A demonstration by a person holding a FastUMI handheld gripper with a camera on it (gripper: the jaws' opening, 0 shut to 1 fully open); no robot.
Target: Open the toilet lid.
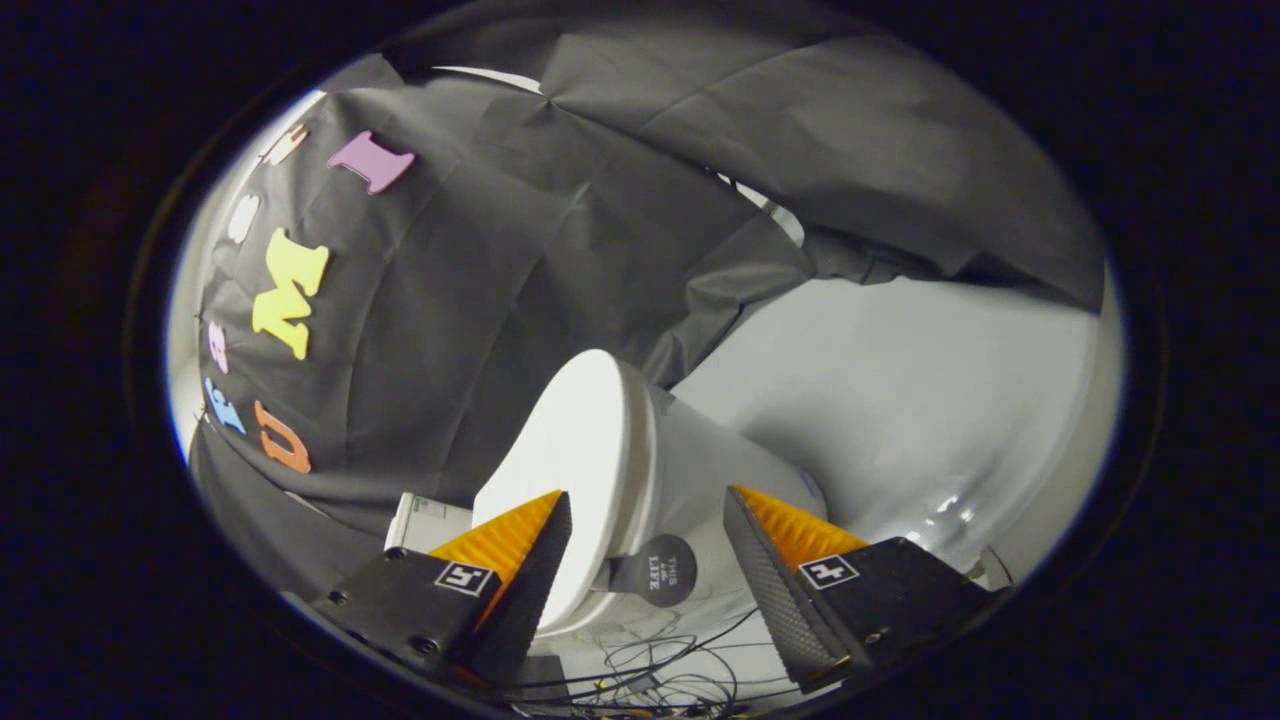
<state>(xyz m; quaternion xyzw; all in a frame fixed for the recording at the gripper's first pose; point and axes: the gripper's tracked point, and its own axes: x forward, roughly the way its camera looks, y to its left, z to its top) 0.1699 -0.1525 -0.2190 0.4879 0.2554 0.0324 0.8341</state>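
Fingers are spread wide apart on the gripper [648, 505], nothing clamped between them. The toilet lid [570, 470] is seen just ahead, down flat on the bowl, so the job looks not yet started. The whole view is rolled over hard, which is why the toilet [720, 480] appears tipped on its side. That wide gap is probably kept so the lid's front edge can be straddled or hooked from below; pinching it isn't really needed for a hinged flap. A round dark tag [657, 570] is stuck at the front by the rim, right between the fingers. Loose cables [660, 665] are tangled on the floor nearby, worth avoiding.
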